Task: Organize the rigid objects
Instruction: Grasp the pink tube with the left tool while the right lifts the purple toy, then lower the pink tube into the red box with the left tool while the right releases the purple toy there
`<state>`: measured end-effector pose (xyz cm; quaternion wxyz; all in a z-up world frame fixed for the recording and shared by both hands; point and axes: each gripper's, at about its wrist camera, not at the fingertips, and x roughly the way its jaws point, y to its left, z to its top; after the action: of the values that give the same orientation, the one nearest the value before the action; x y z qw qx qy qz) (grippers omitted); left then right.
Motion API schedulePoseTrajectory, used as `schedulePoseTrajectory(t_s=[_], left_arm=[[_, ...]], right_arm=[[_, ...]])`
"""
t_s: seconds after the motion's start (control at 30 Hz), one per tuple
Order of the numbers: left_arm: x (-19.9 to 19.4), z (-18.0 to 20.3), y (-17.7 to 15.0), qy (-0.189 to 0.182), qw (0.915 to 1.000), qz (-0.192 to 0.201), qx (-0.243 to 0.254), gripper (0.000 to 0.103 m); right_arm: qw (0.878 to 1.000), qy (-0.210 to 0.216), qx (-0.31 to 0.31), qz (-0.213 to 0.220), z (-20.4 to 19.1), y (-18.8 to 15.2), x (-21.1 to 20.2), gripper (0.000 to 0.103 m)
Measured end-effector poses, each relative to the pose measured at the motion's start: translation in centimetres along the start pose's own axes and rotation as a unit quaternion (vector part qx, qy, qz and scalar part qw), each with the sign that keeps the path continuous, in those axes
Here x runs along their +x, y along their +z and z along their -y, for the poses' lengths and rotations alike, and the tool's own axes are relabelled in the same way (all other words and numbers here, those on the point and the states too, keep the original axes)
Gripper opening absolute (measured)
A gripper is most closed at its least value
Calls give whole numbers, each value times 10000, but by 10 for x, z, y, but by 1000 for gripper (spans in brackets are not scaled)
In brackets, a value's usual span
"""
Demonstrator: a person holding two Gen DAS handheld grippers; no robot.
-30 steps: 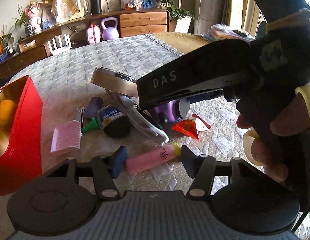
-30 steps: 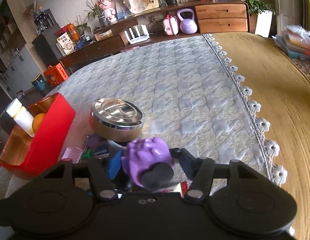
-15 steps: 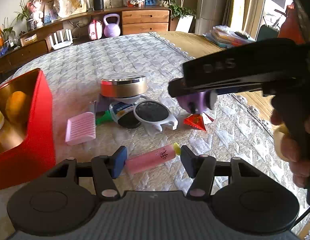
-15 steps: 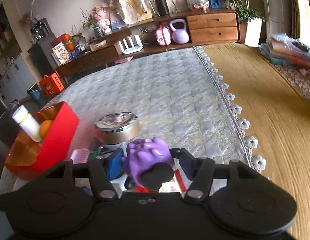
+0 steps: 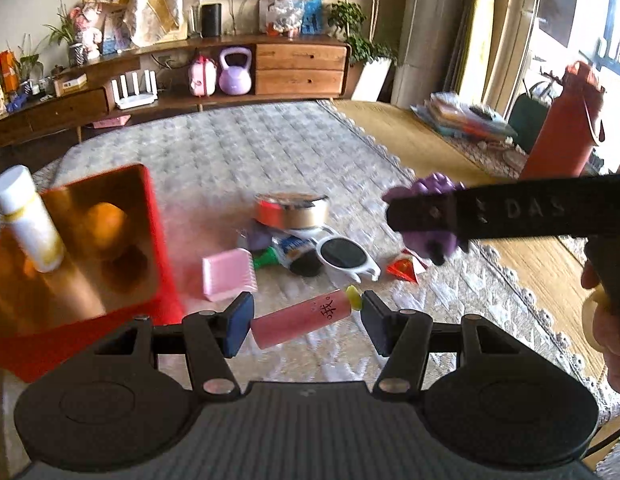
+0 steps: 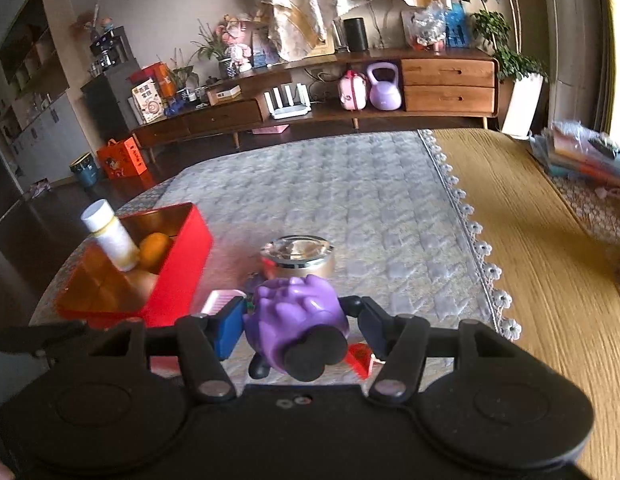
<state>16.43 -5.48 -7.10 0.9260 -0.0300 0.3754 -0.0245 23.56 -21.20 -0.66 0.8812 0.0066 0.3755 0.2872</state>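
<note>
My left gripper (image 5: 306, 322) is shut on a pink tube (image 5: 302, 322) with a yellow tip and holds it above the quilted cloth. My right gripper (image 6: 300, 326) is shut on a knobbly purple massager (image 6: 296, 322) with a black knob; it also shows in the left wrist view (image 5: 423, 210), raised at the right. A red box (image 5: 158, 240) with an orange (image 5: 104, 222) and a white bottle (image 5: 28, 220) stands at the left; it also shows in the right wrist view (image 6: 182, 264).
A pile lies on the cloth: a round metal tin (image 5: 292, 210), white sunglasses (image 5: 345, 256), a pink brush (image 5: 228, 274), a small bottle (image 5: 296, 254) and a red packet (image 5: 403, 268). A wooden sideboard (image 5: 300, 68) stands behind.
Both grippers have risen and pulled back from the pile with their objects. The right gripper has swung off to the right in the left wrist view. The red box shows more fully.
</note>
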Motion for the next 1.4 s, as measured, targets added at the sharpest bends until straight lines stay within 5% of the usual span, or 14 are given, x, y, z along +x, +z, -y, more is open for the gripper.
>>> schedulePoseTrajectory(t_s=[0.67, 1.4], left_arm=[[-64, -109, 27, 499, 9975, 313, -380, 58], [-6, -200, 38, 917, 9935, -340, -580, 58]], right_arm=[[9950, 390, -918, 88, -103, 22, 0, 60], [9779, 394, -2001, -466, -194, 11, 100, 60]])
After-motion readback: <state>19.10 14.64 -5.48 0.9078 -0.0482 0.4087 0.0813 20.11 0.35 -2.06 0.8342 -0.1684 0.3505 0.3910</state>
